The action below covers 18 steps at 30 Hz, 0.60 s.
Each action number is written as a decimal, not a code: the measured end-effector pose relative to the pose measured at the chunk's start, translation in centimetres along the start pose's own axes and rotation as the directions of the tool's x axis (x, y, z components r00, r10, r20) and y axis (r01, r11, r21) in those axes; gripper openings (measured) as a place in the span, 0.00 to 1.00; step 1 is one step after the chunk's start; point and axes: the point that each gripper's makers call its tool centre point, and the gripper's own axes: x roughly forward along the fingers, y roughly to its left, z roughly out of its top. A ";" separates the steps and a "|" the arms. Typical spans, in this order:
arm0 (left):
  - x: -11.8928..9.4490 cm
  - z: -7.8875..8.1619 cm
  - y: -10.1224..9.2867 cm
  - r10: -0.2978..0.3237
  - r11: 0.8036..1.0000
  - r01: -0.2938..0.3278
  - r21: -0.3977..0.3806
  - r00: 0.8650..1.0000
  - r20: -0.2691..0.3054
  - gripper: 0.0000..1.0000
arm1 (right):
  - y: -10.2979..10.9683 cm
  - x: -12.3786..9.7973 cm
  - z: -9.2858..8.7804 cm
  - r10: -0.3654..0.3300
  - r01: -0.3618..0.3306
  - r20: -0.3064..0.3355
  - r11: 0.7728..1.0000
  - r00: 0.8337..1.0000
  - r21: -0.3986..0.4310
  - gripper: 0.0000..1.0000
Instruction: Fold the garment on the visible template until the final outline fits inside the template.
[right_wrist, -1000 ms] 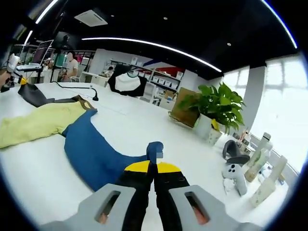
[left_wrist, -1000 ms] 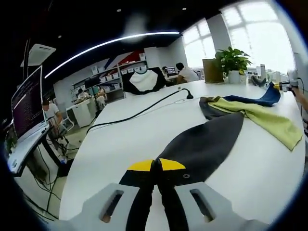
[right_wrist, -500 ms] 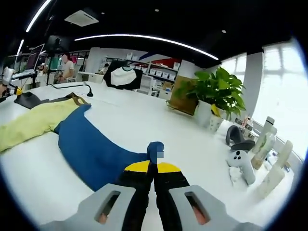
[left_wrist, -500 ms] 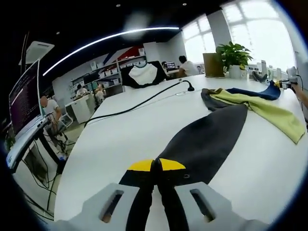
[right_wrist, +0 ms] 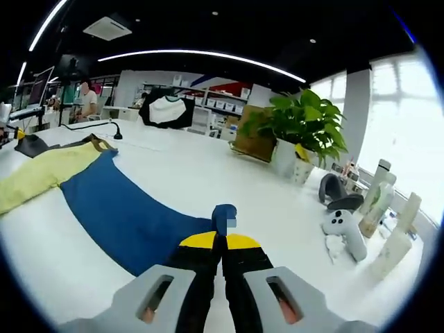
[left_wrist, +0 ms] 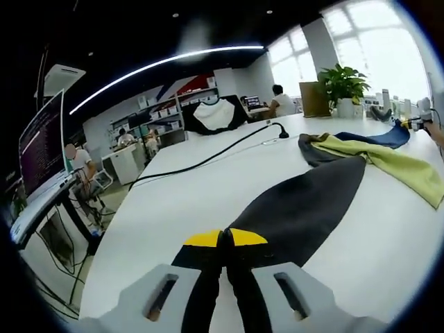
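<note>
A garment with a dark grey sleeve (left_wrist: 298, 208), a yellow-green body (left_wrist: 399, 163) and a blue sleeve (right_wrist: 118, 215) lies stretched across the white table (left_wrist: 187, 201). My left gripper (left_wrist: 225, 239) is shut on the tip of the dark grey sleeve. In the right gripper view my right gripper (right_wrist: 223, 239) is shut on the end of the blue sleeve, whose cuff (right_wrist: 223, 218) sticks up past the jaws. The yellow-green body (right_wrist: 41, 173) lies to the left there. Far right in the left gripper view, the right gripper (left_wrist: 416, 121) holds the blue sleeve (left_wrist: 378, 137).
A black cable with a small microphone (left_wrist: 281, 133) crosses the table behind the garment. A potted plant (right_wrist: 298, 135), bottles (right_wrist: 392, 229) and white controllers (right_wrist: 343, 232) stand right of my right gripper. A monitor (left_wrist: 41, 149) and seated people are beyond the table's left edge.
Both sleeves have been drawn outward and lie straighter and flatter. The blue sleeve stretches longer from the yellow-green body. Both grippers stay shut on the sleeve ends.
</note>
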 end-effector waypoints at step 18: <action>0.7 -1.6 1.3 0.012 1.000 -0.012 -0.017 0.999 -0.040 0.03 | -1.2 0.9 -1.0 0.019 -0.016 -0.034 0.997 0.999 0.078 0.00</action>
